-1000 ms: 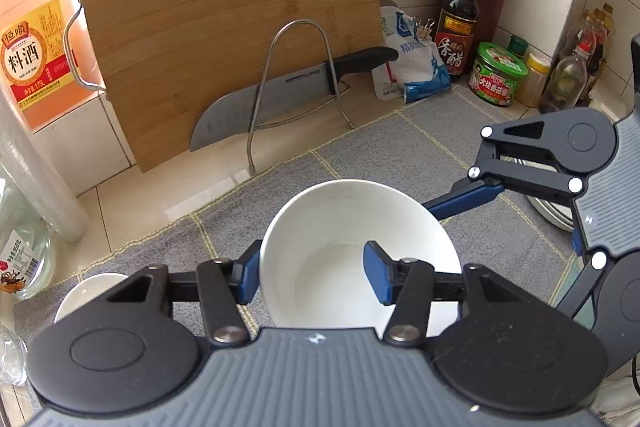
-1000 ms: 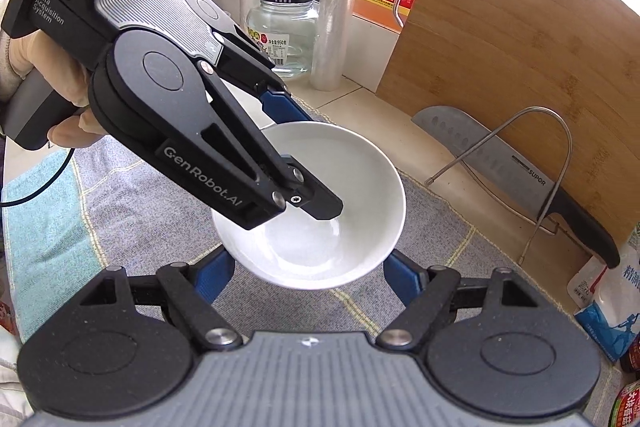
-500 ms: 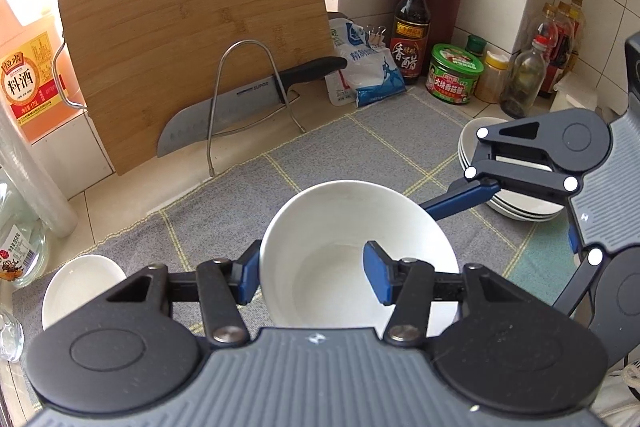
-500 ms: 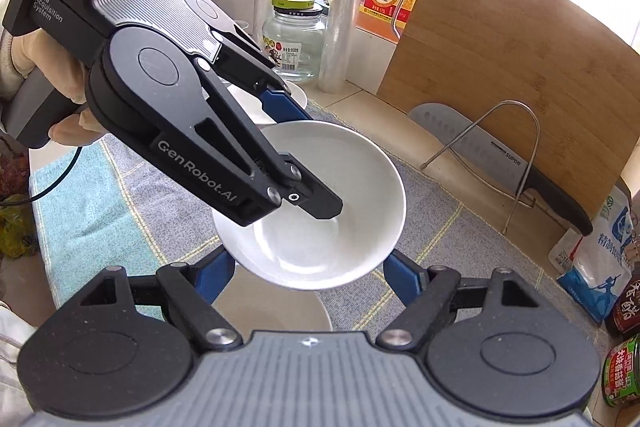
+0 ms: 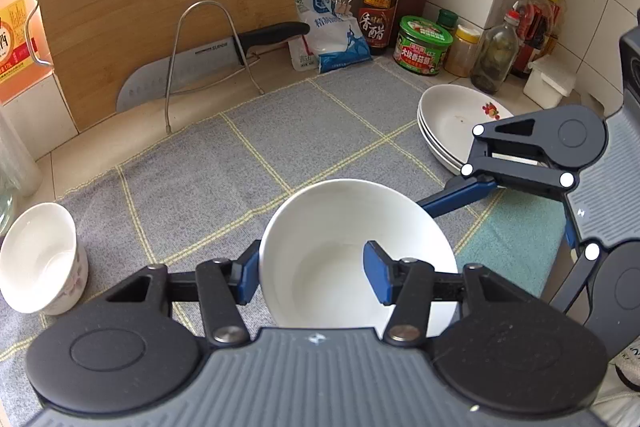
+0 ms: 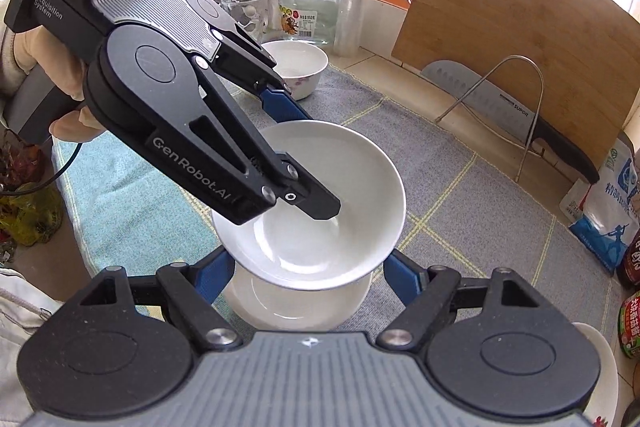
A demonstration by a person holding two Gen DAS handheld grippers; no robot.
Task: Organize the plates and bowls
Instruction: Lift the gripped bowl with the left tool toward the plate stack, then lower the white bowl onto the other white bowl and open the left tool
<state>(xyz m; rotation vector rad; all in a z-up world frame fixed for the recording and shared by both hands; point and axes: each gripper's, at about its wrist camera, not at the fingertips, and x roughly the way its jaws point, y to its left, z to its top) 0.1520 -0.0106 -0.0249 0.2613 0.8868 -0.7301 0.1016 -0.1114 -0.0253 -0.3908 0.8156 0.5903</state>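
1. Left tongs (image 5: 314, 277) clamped on the near wall of the white bowl (image 5: 352, 227), one blue pad inside and one outside; bowl carried clear of the grey mat (image 5: 224, 183).
2. Right tongs (image 6: 308, 277) held about half open, gripping nothing, their blue pads flanking the bowl's underside from below.
3. Seen in the right wrist view just beneath the carried bowl: another white dish (image 6: 296, 307), likely the landing spot.
4. Judged step: nesting the bowl onto that dish. Best done by centring rim over rim, levelling the tilted bowl, then lowering slowly until seated before releasing.
5. Worth keeping the right tongs close under the bowl as a guard against a slip from the one-wall pinch.
6. Left for later: small flowered bowl (image 5: 42, 259) at the mat's far left, stacked plates (image 5: 444, 119) at the right near the jars.
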